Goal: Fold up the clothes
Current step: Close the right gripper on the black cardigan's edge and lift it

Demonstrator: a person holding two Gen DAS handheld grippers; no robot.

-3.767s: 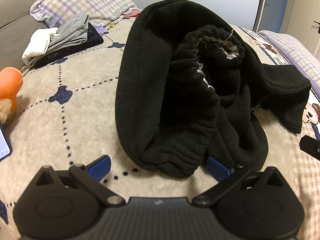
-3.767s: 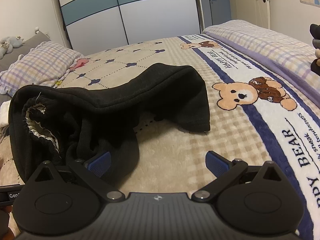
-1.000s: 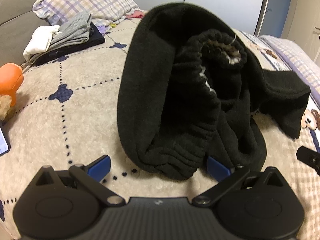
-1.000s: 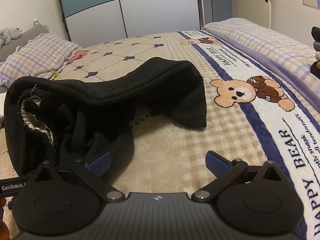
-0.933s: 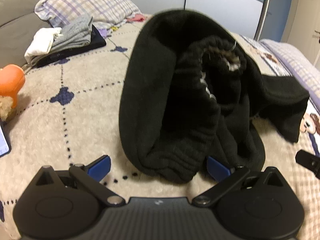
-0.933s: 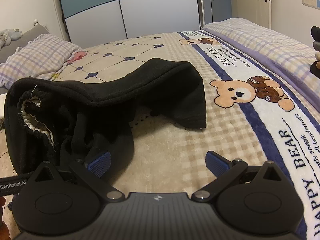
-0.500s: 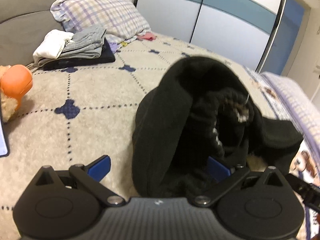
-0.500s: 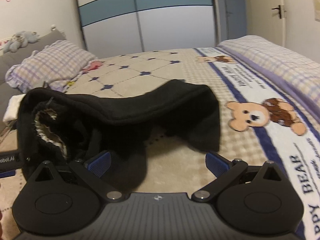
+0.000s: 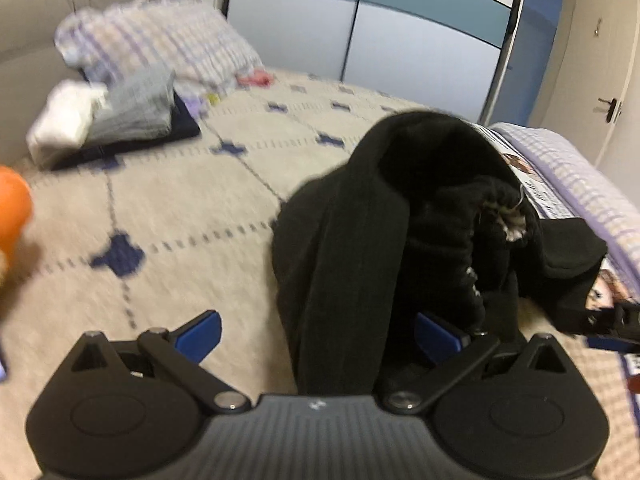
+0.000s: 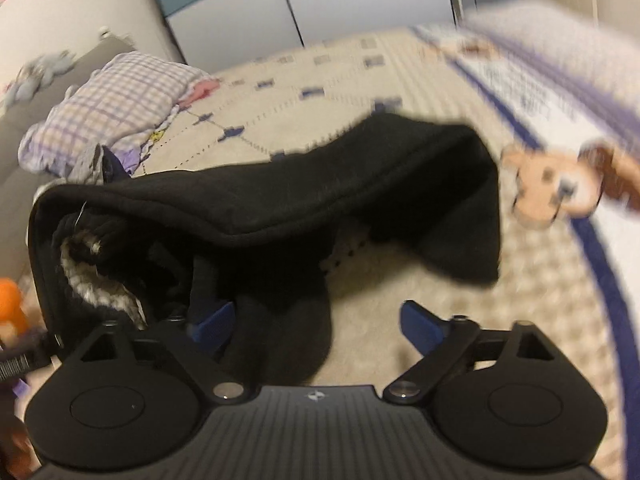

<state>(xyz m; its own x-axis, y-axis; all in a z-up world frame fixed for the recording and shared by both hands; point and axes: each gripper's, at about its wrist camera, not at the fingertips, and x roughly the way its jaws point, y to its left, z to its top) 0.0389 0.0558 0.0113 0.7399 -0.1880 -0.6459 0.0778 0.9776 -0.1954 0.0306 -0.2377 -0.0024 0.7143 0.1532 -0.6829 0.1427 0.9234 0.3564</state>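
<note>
A black fleece garment (image 9: 360, 240) lies bunched on the bed, its elastic waistband with pale lining (image 9: 508, 216) turned up. In the left wrist view my left gripper (image 9: 318, 334) is open, and a thick fold of the garment runs between its blue pads down to the body. In the right wrist view the same garment (image 10: 320, 200) arches across the bedspread. My right gripper (image 10: 316, 322) is open too. Its left pad is pressed into the cloth, while its right pad (image 10: 420, 324) is over bare blanket. Both views are motion-blurred.
A folded stack of white, grey and dark clothes (image 9: 112, 120) sits at the back left beside a plaid pillow (image 9: 160, 52). An orange toy (image 9: 12, 212) is at the left edge. The bear-print blanket strip (image 10: 560, 188) runs along the right. Wardrobe doors (image 9: 400, 40) stand behind the bed.
Both grippers have pushed forward and tilted up, so the garment now reaches in between their fingers. The finger spread has stayed the same. The waistband opening has squeezed narrower.
</note>
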